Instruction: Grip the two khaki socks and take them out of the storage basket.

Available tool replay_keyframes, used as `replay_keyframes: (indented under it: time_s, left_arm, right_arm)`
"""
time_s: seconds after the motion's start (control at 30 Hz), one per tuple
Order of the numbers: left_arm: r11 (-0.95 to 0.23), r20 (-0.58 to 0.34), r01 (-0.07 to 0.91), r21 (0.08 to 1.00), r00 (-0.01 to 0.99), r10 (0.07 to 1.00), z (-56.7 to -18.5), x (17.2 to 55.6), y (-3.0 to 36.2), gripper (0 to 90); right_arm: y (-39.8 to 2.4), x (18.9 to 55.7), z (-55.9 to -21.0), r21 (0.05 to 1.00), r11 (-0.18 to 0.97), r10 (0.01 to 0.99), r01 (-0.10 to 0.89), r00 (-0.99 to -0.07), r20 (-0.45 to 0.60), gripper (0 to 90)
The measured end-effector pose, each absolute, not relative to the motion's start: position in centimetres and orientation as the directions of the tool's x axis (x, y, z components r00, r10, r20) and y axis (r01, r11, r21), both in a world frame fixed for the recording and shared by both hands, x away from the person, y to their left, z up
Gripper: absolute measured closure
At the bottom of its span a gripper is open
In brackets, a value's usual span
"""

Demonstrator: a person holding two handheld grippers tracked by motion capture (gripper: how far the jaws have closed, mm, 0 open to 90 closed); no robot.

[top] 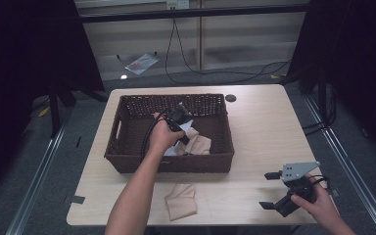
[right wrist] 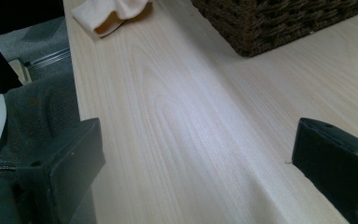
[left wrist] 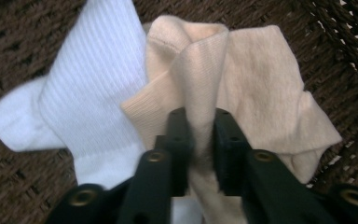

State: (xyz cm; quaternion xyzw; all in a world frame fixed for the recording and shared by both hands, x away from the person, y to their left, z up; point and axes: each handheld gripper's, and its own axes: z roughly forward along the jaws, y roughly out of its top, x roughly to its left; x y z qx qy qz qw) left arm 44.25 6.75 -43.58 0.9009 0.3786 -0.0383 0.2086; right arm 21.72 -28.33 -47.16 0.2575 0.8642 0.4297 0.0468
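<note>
Pale wood table (top: 264, 122) carries a dark wicker basket (top: 127, 164), and one beige sock (top: 181, 200) lies outside it, near the front edge. From above, my left gripper (top: 183, 128) reaches down into the basket. My right gripper (top: 274, 190) rests near the table's right corner, its jaws wide apart and holding nothing.

Looking along my left gripper (left wrist: 200, 135), its jaws pinch a fold of a second beige sock (left wrist: 256, 88) on the basket floor; a white sock (left wrist: 84, 93) lies touching beside it.

Along my right gripper, bare table (right wrist: 191, 116) lies between the jaws.
</note>
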Motion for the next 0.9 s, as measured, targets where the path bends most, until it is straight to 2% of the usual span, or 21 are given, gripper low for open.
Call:
replay_keyframes:
  time_s: [0.17, 0.47, 0.63, 0.9]
  left_arm:
    - [-0.627, -0.246, 0.709, 0.322, 0.702, 0.668, -42.1, 43.9, 7.3, 83.1]
    - [-0.603, -0.284, 0.714, 0.354, 0.697, 0.658, -38.4, 43.3, 8.6, 83.3]
    - [-0.619, -0.307, 0.699, 0.357, 0.714, 0.629, -36.6, 42.8, 8.9, 83.2]
    - [-0.654, -0.291, 0.651, 0.385, 0.758, 0.583, -34.2, 41.5, 8.9, 82.9]
  right_arm:
    - [-28.3, 21.7, -47.2, 0.768, 0.496, 0.485, 0.406, -0.863, 0.144, 2.0]
    - [-28.3, 21.8, -47.2, 0.767, 0.497, 0.483, 0.406, -0.864, 0.144, 2.0]
    - [-28.3, 21.8, -47.2, 0.766, 0.497, 0.485, 0.407, -0.863, 0.144, 2.0]
    - [-28.3, 21.7, -47.2, 0.766, 0.496, 0.485, 0.408, -0.862, 0.145, 2.0]
